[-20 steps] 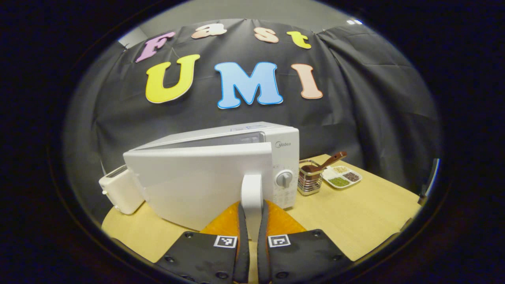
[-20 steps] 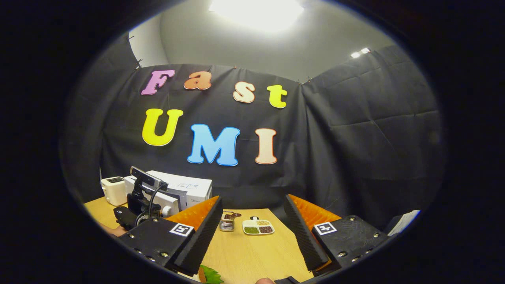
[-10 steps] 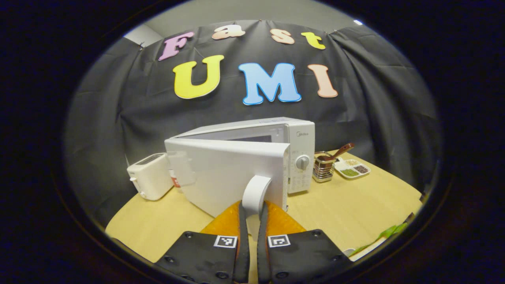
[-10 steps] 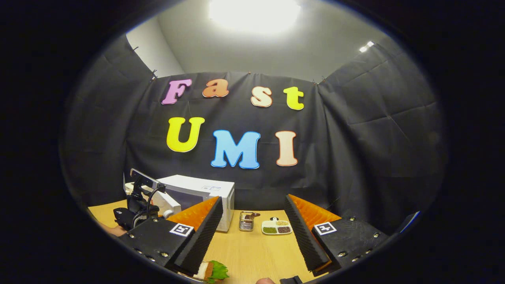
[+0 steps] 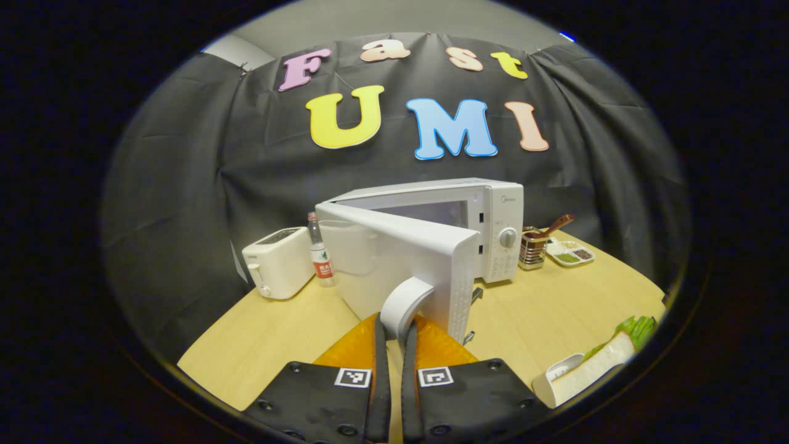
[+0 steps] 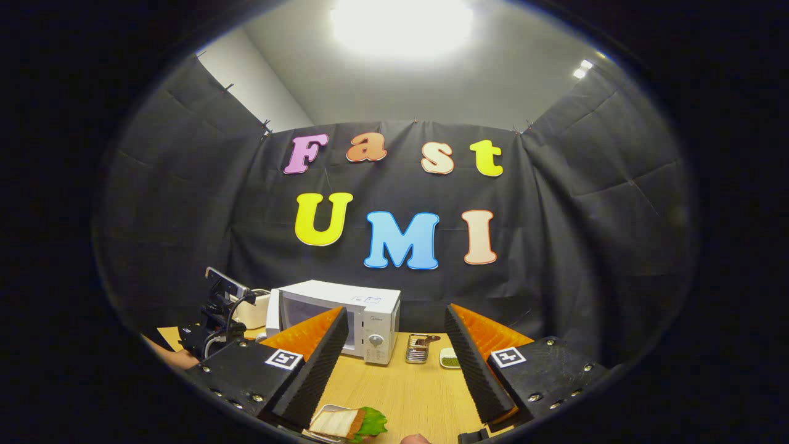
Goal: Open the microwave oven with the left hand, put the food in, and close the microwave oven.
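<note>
A white microwave [image 5: 493,209] stands on the wooden table [image 5: 555,314], its door [image 5: 400,259] swung partly open toward me. My left gripper [image 5: 394,333] is shut on the door's white handle [image 5: 404,302]. A sandwich with lettuce on a white plate [image 5: 592,367] lies at the right near edge. In the right gripper view the microwave [image 6: 363,314] sits at the back left, and the sandwich on its plate [image 6: 345,424] lies just below my right gripper [image 6: 394,357], which hangs open above the table with nothing between its fingers. The left gripper's body and camera [image 6: 216,308] show at the left.
A white toaster [image 5: 277,262] and a small bottle [image 5: 318,259] stand left of the microwave. Right of it are a wire holder with a brown spoon [image 5: 535,243] and a white divided dish of grains [image 5: 570,253]. The black cloth wall rises behind the table.
The left gripper has pulled the handle back and the door has swung wider, showing the cavity's front. The right gripper view has turned left, bringing the microwave and sandwich further into sight.
</note>
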The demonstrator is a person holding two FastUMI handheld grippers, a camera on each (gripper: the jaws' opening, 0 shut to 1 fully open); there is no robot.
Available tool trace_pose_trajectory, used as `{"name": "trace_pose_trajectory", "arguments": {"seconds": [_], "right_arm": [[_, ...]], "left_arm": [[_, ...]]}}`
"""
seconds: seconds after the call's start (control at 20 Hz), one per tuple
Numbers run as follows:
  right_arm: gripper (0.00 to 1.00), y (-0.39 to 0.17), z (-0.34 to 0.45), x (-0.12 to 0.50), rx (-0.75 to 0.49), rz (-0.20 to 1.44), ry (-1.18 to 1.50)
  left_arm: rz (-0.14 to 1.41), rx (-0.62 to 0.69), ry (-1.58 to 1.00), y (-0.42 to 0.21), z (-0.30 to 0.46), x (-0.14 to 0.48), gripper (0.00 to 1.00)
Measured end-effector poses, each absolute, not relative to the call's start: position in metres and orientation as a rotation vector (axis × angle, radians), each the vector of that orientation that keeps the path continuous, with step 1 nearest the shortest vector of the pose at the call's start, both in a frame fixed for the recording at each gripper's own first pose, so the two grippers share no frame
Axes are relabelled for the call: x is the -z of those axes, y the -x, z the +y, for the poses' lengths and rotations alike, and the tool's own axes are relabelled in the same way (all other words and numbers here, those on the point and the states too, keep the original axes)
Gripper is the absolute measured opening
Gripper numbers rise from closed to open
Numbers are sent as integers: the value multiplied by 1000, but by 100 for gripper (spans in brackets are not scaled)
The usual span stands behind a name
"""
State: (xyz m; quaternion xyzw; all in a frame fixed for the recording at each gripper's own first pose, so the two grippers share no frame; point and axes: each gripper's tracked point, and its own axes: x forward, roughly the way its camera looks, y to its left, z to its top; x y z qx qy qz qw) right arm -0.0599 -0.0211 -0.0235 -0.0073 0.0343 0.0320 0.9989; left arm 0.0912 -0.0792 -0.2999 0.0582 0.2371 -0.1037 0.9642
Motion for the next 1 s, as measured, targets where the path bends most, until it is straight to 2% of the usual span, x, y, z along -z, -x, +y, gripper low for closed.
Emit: {"name": "trace_pose_trajectory", "arguments": {"seconds": [0.65, 1.0], "right_arm": [[95, 55, 84, 16, -26, 71, 3], [95, 51, 125, 19, 4, 76, -3]], "left_arm": [[476, 318, -109, -80, 9, 299, 14], [473, 331, -101, -87, 60, 301, 13]]}}
